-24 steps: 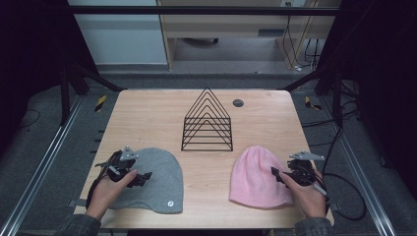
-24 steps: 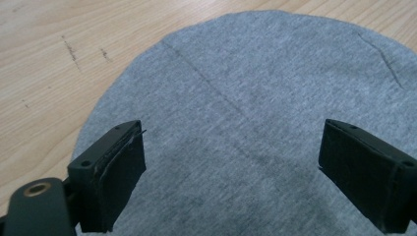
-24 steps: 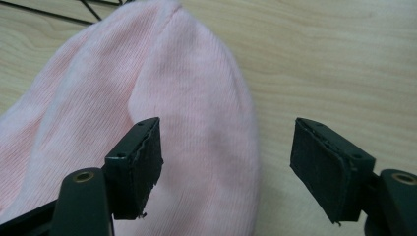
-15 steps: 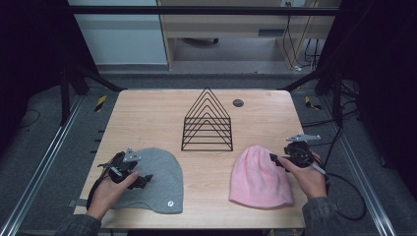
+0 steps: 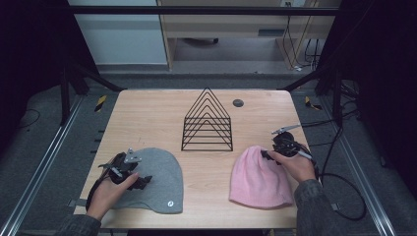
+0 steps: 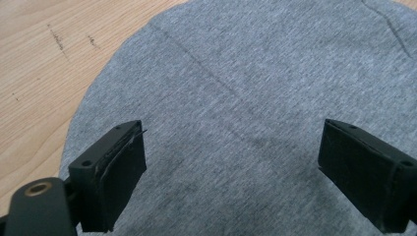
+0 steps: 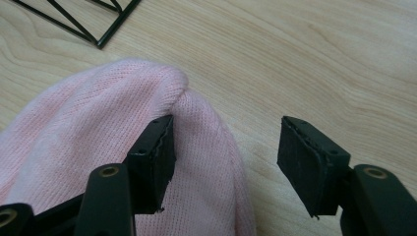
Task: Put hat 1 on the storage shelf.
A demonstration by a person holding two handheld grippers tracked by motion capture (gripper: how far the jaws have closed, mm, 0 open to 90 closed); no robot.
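Pink beanie [image 5: 259,177]: right tongs [image 7: 223,157] gape over its crown edge; go lower before pinching. Left tongs [image 6: 231,172] spread above grey beanie [image 6: 255,98].

A black wire rack [image 5: 208,121] stands on the bench [image 5: 147,118]. It looks like a row of pointy triangles, one behind the other, and it sits near the middle, toward the 12 o'clock edge. A corner of the rack also shows at the top left of the right gripper view. At about 1 o'clock from the rack lies a small dark round thing [image 5: 238,103], apart from it. The bench is light wood with dark metal rails along its sides. At 10 o'clock, on the floor, lies a yellow and black striped piece [image 5: 100,102].
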